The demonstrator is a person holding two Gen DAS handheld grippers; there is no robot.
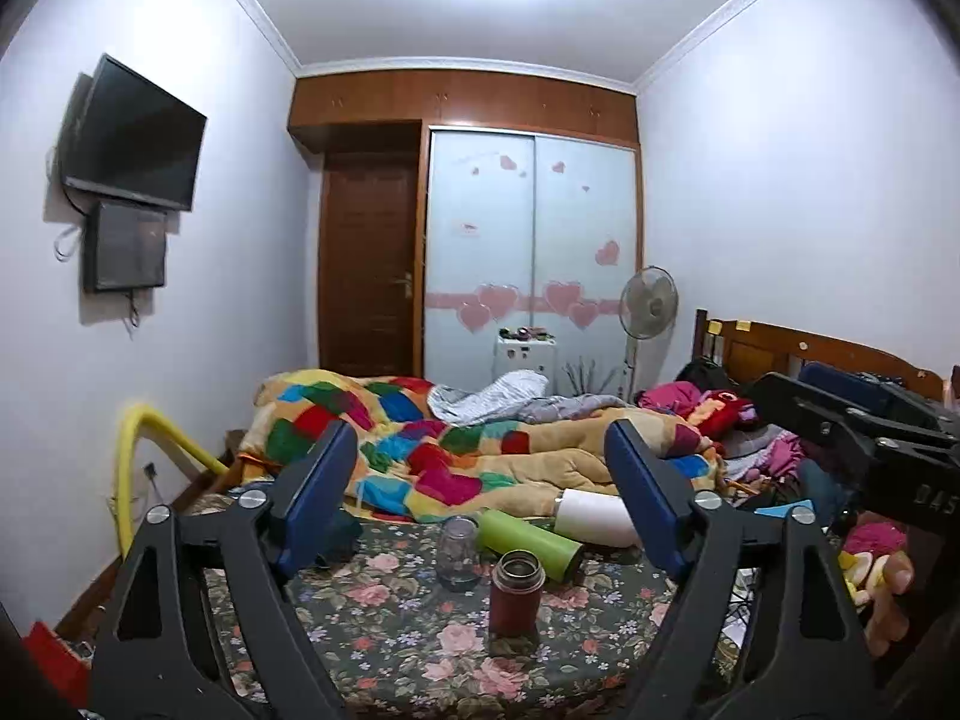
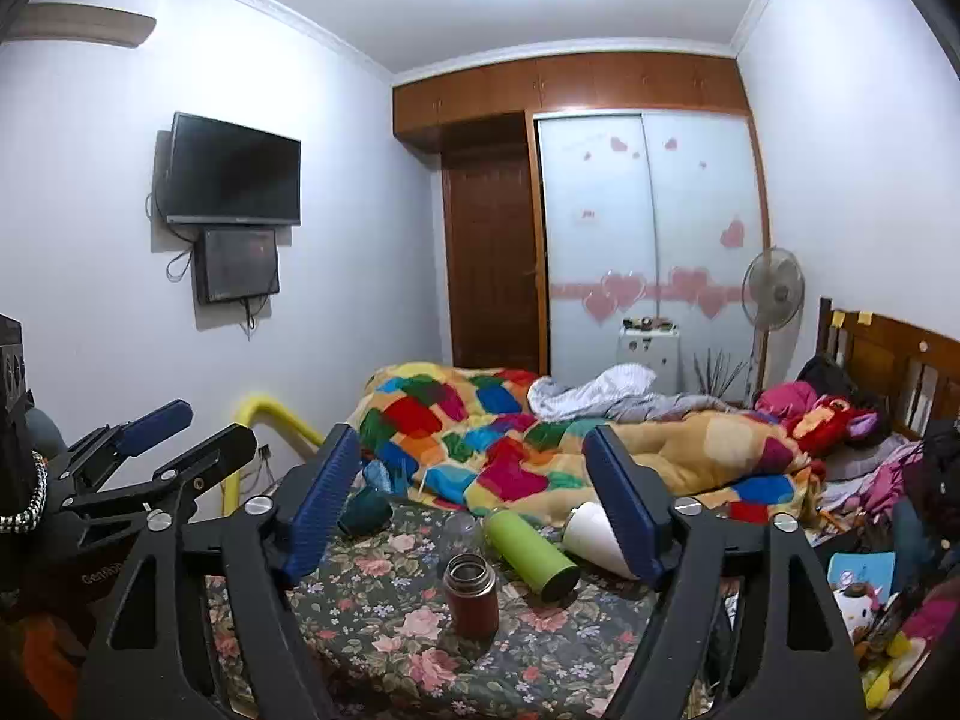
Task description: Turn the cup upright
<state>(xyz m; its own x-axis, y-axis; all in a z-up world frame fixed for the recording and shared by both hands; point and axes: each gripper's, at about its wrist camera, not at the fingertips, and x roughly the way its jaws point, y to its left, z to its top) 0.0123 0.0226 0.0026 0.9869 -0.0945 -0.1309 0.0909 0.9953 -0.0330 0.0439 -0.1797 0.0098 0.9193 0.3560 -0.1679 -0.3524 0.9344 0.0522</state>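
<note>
On the floral bedsheet point(image 1: 390, 630) a red-brown cup point(image 1: 517, 594) stands upright with its mouth open, also seen in the right wrist view point(image 2: 471, 595). A green cup point(image 1: 531, 543) point(image 2: 531, 552) and a white cup point(image 1: 594, 517) point(image 2: 591, 531) lie on their sides behind it. A clear glass jar point(image 1: 457, 552) point(image 2: 463, 527) stands mouth-down beside the green cup. A dark teal cup point(image 2: 363, 511) lies at the left. My left gripper point(image 1: 480, 504) is open and empty, back from the cups. My right gripper point(image 2: 474, 501) is open and empty too.
A patchwork quilt point(image 1: 456, 450) is heaped behind the cups. Clothes and soft toys point(image 1: 870, 558) crowd the right side by the wooden headboard point(image 1: 840, 354). A yellow pipe point(image 1: 150, 450) runs at the bed's left edge. A fan point(image 1: 648, 300) stands by the wardrobe.
</note>
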